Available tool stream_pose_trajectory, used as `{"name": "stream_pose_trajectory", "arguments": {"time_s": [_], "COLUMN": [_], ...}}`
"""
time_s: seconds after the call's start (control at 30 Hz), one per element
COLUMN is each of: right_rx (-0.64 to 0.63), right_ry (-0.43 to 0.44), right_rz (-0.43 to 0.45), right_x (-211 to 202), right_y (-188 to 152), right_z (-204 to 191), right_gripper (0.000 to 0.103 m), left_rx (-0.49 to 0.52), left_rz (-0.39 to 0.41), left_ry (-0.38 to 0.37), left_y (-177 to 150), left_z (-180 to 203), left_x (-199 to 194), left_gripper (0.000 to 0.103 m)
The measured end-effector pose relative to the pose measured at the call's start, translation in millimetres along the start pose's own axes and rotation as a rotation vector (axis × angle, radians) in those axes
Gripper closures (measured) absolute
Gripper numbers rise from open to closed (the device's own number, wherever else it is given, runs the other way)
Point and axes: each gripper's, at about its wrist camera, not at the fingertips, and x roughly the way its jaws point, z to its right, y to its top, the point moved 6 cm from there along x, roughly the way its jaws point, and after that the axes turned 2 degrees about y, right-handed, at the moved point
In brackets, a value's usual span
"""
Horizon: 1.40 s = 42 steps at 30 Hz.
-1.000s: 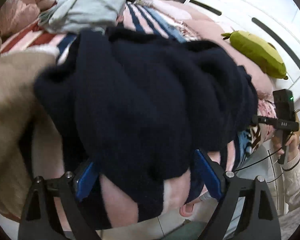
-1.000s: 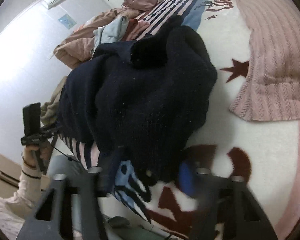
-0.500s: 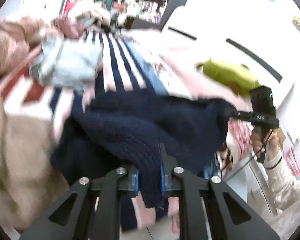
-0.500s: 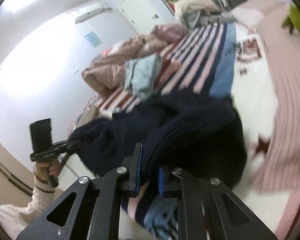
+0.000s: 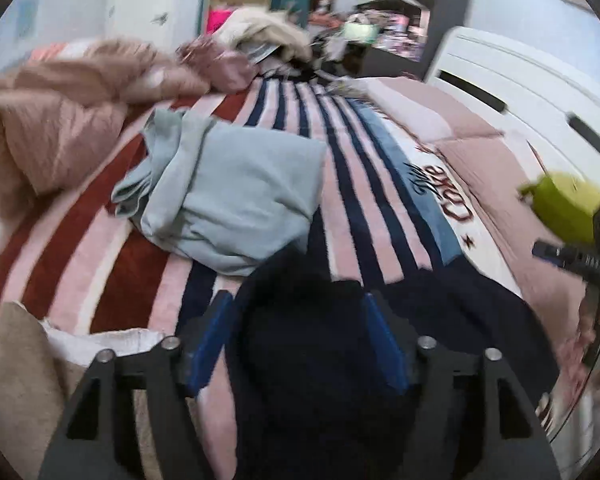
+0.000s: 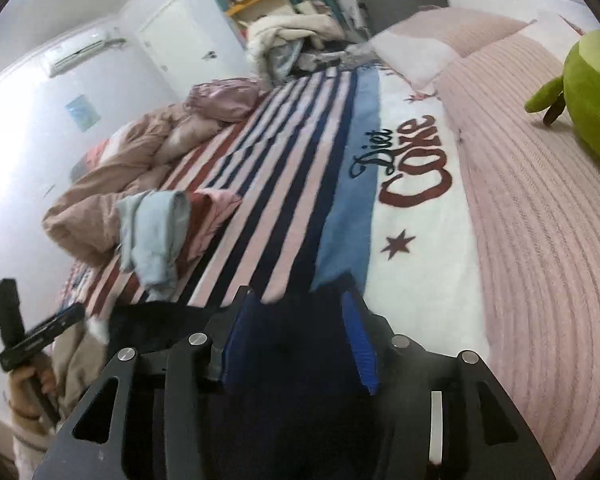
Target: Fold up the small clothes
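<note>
A dark navy knitted garment lies bunched at the near edge of the bed, on the striped blanket that covers it. The left gripper hangs over the garment with its jaws opening; the knit fills the gap between the blue pads, but the pads stand off from it rather than pinching it. The right gripper is over the same garment, farther toward the blanket's white "Diet Coke" panel; its jaws are opening too, to a middling width, with dark fabric between them and no clear pinch. Beyond the navy garment, on the blanket's red and pink stripes, sits a crumpled pale blue garment. A pink quilt is heaped past that. A green plush toy rests on the ribbed pink cover beside the white panel.
</note>
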Motion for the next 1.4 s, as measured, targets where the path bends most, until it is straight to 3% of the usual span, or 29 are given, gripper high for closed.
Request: {"name": "stream_pose_trajectory", "arguments": {"time_s": [0.07, 0.17, 0.3, 0.37, 0.43, 0.47, 0.53, 0.63, 0.7, 0.77, 0.8, 0.87, 0.9, 1.03, 1.13, 1.2, 1.27, 1.33, 1.4], "right_rx": [-0.034, -0.079, -0.064, -0.075, -0.116, -0.124, -0.132, -0.121, -0.105, -0.127, -0.140, -0.178, -0.193, -0.213, -0.197, -0.180, -0.152, -0.158, -0.189], "right_ry": [0.015, 0.006, 0.114, 0.079, -0.006, -0.026, -0.020, -0.045, -0.044, -0.021, -0.027, -0.032, -0.035, -0.049, -0.052, -0.074, -0.077, -0.055, -0.038], "right_rz": [-0.026, -0.089, -0.081, -0.055, -0.012, -0.004, -0.015, -0.066, -0.075, -0.069, -0.060, -0.034, -0.022, -0.012, -0.017, -0.017, -0.026, -0.035, -0.044], "right_x": [-10.3, -28.7, -57.3, -68.2, -77.1, -79.1, -76.7, -61.6, -54.2, -50.1, -50.2, -56.3, -60.9, -74.2, -80.8, -86.6, -91.8, -96.2, -100.1], "right_y": [-17.1, -65.5, -123.3, -143.4, -157.5, -161.8, -169.3, -175.3, -176.9, -178.2, -178.2, -178.6, -178.4, -181.1, -186.8, -190.2, -191.1, -191.7, -191.1], "right_z": [-0.5, -0.1, -13.0, -14.6, -11.1, -10.0, -6.3, 1.4, 4.0, -0.1, -2.2, -9.0, -11.7, -9.9, -0.4, 10.0, 19.6, 21.0, 15.3], "right_gripper": [0.043, 0.043, 0.043, 0.043, 0.042, 0.036, 0.025, 0.025, 0.032, 0.062, 0.067, 0.090, 0.092, 0.096, 0.097, 0.097, 0.097, 0.096, 0.091], "left_rx": [0.000, -0.009, -0.023, -0.028, -0.013, -0.011, -0.022, -0.014, 0.003, -0.005, -0.007, 0.004, 0.011, 0.016, 0.059, 0.060, 0.037, 0.018, 0.001], "left_rz": [-0.026, -0.051, -0.047, -0.042, -0.015, -0.011, -0.023, -0.020, -0.007, -0.003, -0.010, -0.024, -0.024, -0.084, -0.124, -0.102, -0.050, -0.023, -0.050], "left_ry": [-0.029, -0.086, -0.152, -0.144, -0.080, -0.058, -0.062, -0.061, -0.046, -0.043, -0.039, -0.012, -0.010, -0.061, -0.046, -0.014, -0.003, -0.050, -0.021], "left_y": [-23.5, -60.4, -115.9, -136.2, -153.5, -157.7, -163.2, -161.8, -156.5, -152.4, -151.4, -152.4, -153.3, -166.4, -181.0, -184.3, -183.5, -182.0, -183.1], "left_z": [3.3, 7.9, 21.8, 26.5, 22.9, 19.8, 12.8, 10.4, 11.6, 10.6, 9.4, 8.5, 8.8, 10.2, 15.1, 12.2, 5.7, 2.7, -3.4], "left_x": [-14.7, -38.0, -73.9, -83.1, -90.7, -91.1, -83.9, -68.7, -61.9, -55.9, -53.5, -51.4, -52.2, -51.0, -45.9, -51.9, -68.0, -83.5, -84.8], "left_gripper": [0.032, 0.031, 0.027, 0.022, 0.020, 0.020, 0.020, 0.020, 0.020, 0.022, 0.025, 0.036, 0.040, 0.102, 0.102, 0.097, 0.046, 0.041, 0.037]}}
